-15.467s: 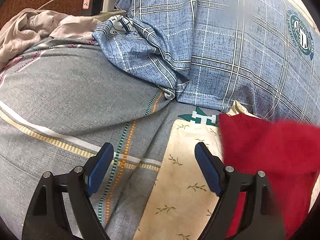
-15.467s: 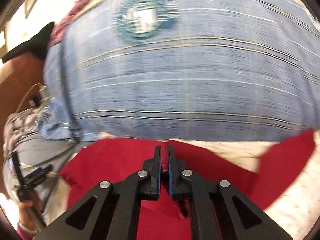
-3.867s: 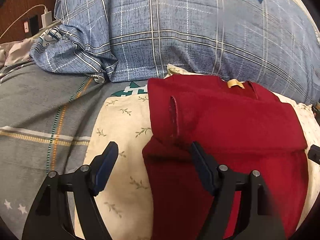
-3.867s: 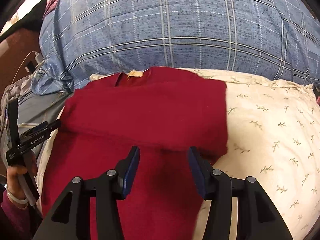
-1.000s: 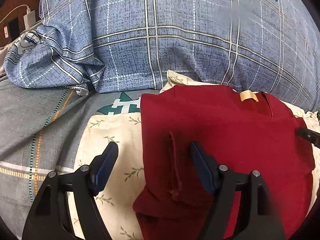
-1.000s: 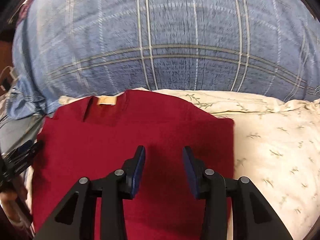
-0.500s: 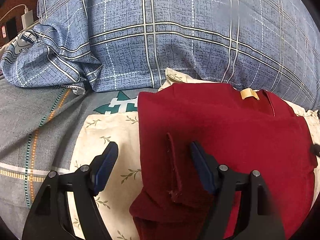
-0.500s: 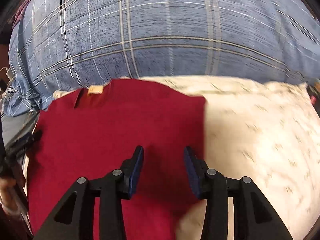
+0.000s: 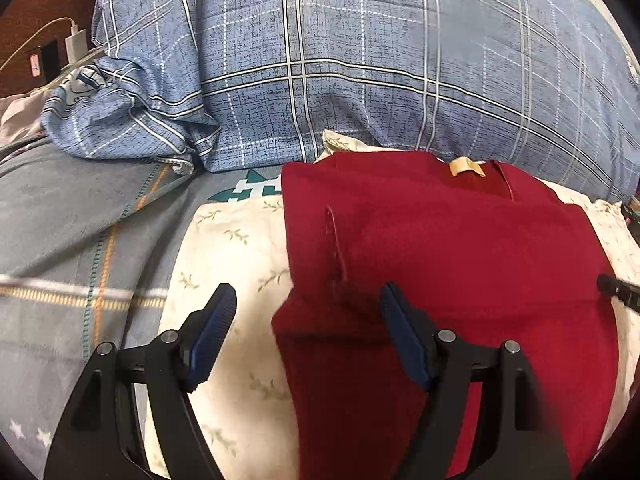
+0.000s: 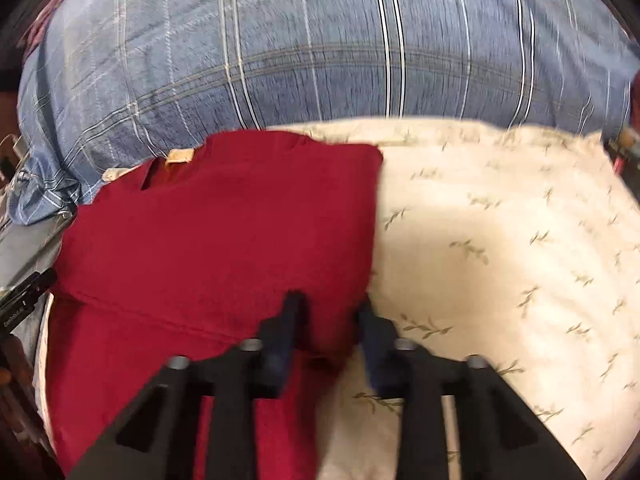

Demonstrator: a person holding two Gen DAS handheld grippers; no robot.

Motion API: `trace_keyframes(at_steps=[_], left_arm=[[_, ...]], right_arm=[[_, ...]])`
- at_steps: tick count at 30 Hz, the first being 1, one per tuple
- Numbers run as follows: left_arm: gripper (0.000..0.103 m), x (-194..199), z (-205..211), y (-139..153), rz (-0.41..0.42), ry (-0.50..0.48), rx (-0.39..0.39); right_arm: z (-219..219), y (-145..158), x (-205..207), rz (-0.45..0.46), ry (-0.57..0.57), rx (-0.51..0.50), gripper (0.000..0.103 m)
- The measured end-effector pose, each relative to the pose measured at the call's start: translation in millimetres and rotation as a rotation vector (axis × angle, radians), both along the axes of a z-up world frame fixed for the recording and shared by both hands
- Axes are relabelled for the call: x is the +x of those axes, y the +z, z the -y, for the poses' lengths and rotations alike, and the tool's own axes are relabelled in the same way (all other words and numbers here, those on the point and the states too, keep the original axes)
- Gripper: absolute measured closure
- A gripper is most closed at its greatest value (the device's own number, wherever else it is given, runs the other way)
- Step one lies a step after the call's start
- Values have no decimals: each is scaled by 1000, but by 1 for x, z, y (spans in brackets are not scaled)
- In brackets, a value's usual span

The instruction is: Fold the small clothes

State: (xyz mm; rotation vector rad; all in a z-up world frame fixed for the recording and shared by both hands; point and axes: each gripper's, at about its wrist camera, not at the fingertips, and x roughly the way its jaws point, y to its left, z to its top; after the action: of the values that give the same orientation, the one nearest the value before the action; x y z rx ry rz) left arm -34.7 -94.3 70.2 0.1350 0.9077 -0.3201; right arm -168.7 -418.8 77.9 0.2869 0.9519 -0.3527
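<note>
A dark red shirt (image 9: 440,248) lies partly folded on a cream leaf-print cloth (image 9: 236,248), its tan neck label (image 9: 466,168) at the far end. My left gripper (image 9: 306,312) is open and straddles the shirt's left folded edge near the folded sleeve. In the right wrist view the red shirt (image 10: 224,240) fills the left half. My right gripper (image 10: 330,312) is open with the shirt's right lower edge between its fingers. The right wrist view is blurred.
A large blue plaid pillow (image 9: 380,68) lies behind the shirt. A grey striped bedsheet (image 9: 72,240) is at the left. A charger and cable (image 9: 74,42) sit at the far left. The cream cloth (image 10: 500,260) spreads to the right.
My right gripper has swung right and toward the shirt's right edge. My left gripper has moved slightly back along the left edge. Both stay open.
</note>
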Motion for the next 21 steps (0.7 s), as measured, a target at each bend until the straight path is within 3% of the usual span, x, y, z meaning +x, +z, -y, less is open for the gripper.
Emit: trace_keyframes(at_steps=[6, 12, 16, 21], left_arm=[[29, -20, -8, 1, -4, -9, 6], [29, -38, -20, 1, -22, -22, -3], [29, -56, -30, 4, -38, -43, -29], [29, -82, -46, 4, -61, -63, -37]], right_arm=[[5, -4, -4, -6, -33, -13, 83], [-6, 23, -25, 6, -24, 10, 78], [-18, 39, -53, -15, 72, 78, 57], [-34, 41, -94, -57, 142, 113, 51]])
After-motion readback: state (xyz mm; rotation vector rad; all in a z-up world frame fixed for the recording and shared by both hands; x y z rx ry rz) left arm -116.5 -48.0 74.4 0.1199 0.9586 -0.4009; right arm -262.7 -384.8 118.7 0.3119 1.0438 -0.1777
